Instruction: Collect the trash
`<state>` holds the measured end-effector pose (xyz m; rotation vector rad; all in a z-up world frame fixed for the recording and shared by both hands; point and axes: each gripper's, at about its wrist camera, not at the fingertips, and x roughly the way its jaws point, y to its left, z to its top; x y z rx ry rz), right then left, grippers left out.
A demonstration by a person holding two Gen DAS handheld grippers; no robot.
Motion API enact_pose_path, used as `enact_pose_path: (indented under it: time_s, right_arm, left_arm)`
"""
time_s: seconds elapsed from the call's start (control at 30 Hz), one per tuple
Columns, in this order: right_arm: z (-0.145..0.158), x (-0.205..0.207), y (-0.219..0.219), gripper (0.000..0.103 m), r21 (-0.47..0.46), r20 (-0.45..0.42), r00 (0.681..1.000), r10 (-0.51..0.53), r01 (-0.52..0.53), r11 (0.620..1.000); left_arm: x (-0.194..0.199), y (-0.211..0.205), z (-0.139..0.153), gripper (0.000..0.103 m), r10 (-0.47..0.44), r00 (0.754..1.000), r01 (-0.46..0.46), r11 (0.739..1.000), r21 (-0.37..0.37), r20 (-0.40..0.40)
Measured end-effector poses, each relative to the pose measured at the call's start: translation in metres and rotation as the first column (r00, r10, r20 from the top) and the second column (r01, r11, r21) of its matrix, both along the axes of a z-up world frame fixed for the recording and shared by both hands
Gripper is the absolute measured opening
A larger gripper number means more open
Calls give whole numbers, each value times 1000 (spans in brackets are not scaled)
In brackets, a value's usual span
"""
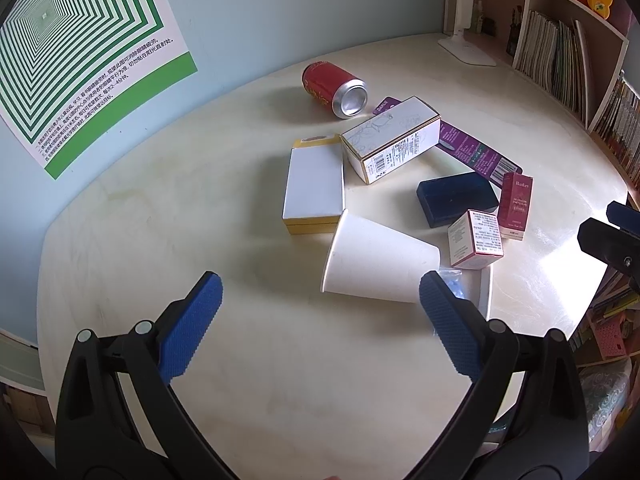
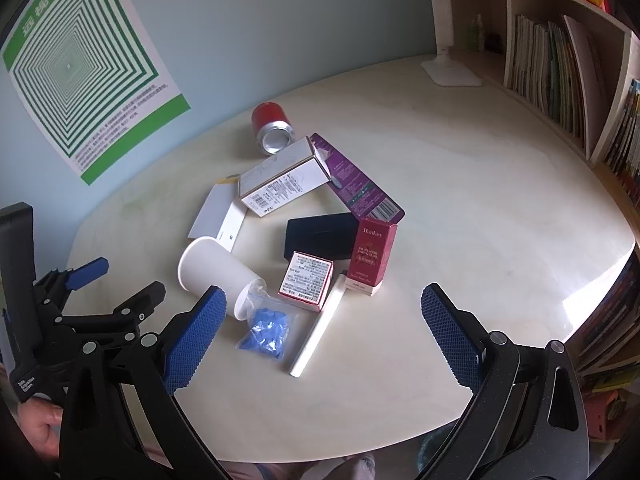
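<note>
Trash [image 1: 380, 256] lies just beyond the wide-spread left claw [image 1: 320, 296].

On the table: one red aluminium can [image 2: 272, 130], one white paper cup [image 2: 218, 274], six cardboard boxes [image 2: 282, 182], one bag of blue pills [image 2: 268, 332].

Bare tabletop [image 2: 480, 200] lies right of the paper cup [image 2: 216, 270]; boxes crowd behind it, a pill bag [image 2: 266, 330] beside it.
</note>
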<state>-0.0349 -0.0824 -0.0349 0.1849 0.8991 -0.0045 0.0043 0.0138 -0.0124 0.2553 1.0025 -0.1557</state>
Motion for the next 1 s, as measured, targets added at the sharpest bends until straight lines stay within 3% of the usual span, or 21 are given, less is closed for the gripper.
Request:
enact_pose_path:
  time_s: [0.57,1.0]
  right_arm:
    - [-11,15,-4,97,4,-27,1000,1,-1,1000]
    - [-30,41,-16,97,11,-70,997,-19,20,1000]
  left_arm:
    - [13,1,-12,96,2,999,-2,1000,0,-42]
    - [34,-4,-42,96,-40,992,40,999,-6,-116]
